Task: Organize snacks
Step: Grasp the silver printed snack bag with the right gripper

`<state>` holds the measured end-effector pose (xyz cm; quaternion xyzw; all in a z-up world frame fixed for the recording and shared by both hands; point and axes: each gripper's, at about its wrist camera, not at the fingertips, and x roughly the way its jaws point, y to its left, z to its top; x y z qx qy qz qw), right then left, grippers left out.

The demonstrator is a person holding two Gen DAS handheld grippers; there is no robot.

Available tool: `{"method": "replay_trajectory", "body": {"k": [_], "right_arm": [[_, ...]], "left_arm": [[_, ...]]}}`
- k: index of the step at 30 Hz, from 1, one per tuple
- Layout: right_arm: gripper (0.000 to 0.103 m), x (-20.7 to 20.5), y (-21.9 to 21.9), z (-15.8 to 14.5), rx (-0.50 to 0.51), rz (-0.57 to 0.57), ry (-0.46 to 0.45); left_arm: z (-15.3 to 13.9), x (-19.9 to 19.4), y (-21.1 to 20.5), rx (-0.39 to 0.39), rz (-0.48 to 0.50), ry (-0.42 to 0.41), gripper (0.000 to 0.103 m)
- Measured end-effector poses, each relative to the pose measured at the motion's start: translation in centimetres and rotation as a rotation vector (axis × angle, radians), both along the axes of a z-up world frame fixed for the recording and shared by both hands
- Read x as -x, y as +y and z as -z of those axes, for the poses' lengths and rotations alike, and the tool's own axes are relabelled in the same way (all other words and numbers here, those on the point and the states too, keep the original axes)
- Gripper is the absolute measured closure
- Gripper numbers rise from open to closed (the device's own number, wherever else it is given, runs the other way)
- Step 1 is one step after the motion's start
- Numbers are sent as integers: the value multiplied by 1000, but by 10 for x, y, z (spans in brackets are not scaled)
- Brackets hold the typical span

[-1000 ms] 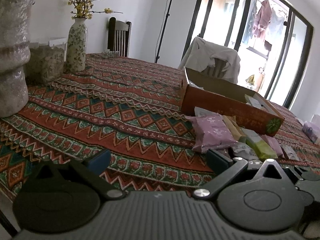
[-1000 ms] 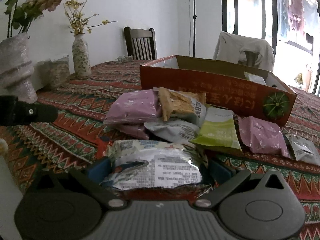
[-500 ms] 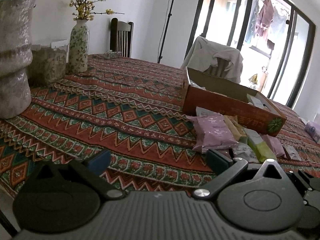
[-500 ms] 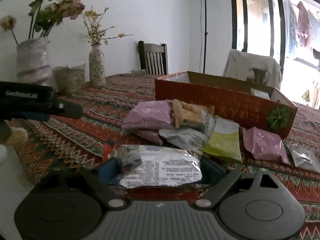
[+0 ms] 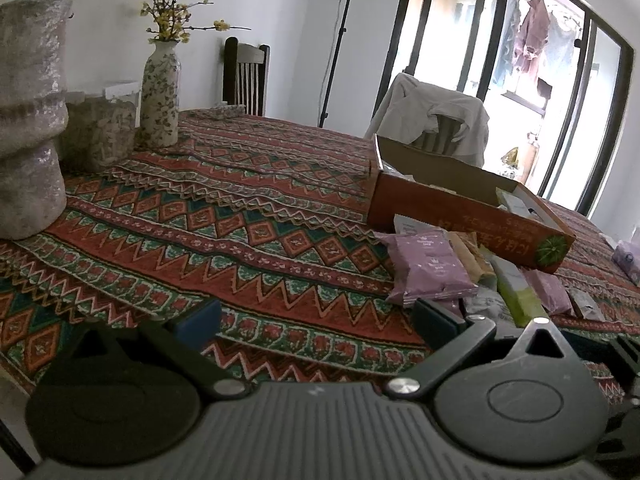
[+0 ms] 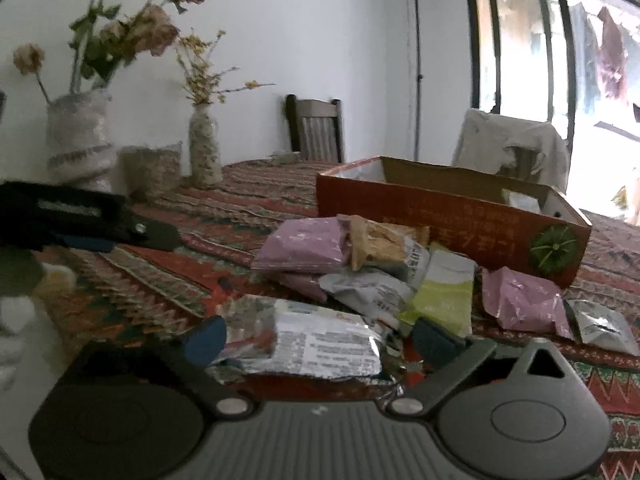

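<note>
Tablecloth [image 6: 248, 216]: patterned red, heaped with snack packets.
Right gripper [image 6: 316, 338]: jaws opening around crinkled silver foil packet [image 6: 320, 346], lifted nearer orange cardboard box [image 6: 452, 216].
Left gripper [image 5: 316, 320]: released, empty, unmoved.

Woven patterned tablecloth [image 5: 248, 236], red, green and cream: matt cloth, ridged texture.
Long orange cardboard box [image 6: 448, 216]: printed outer face with a slight sheen, raw brown card inside.
Crinkled silver foil snack packet [image 6: 316, 344]: glossy, creased, reflective.
Lilac plastic snack pouch [image 5: 430, 264]: smooth, soft satin sheen.
Lime-green and white sachet [image 6: 444, 296]: smooth, semi-matt.
Rough grey stone-like vase [image 5: 28, 116]: pitted, speckled.
Slim floral ceramic vase [image 5: 160, 92]: glazed look.
Dark wooden chair [image 5: 246, 76]: dull finish.
</note>
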<state>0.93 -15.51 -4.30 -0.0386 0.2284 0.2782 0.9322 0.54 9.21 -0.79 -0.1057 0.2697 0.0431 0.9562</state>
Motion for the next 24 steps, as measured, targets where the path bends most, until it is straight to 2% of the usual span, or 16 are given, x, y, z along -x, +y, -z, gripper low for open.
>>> {"method": "replay_trajectory", "body": {"k": [3,9,16,21,24], "right_arm": [[0,4,-9,-3,8,-27,19],[0,7,-3,13,165,-59,50],[0,-8,36,8,278,-81,-57],[0,-25,52,5,302,-145,-65],[9,-34,57,5,278,-190,-22]], "left_arm": [[-1,2,3,4,-7,-4,0],[-1,7,10,8,-22,-8,0],[-1,13,15,2,-25,-12,0],[0,16,24,13,-40,-12,0],[1,17,28,18,-41,-9,0]]}}
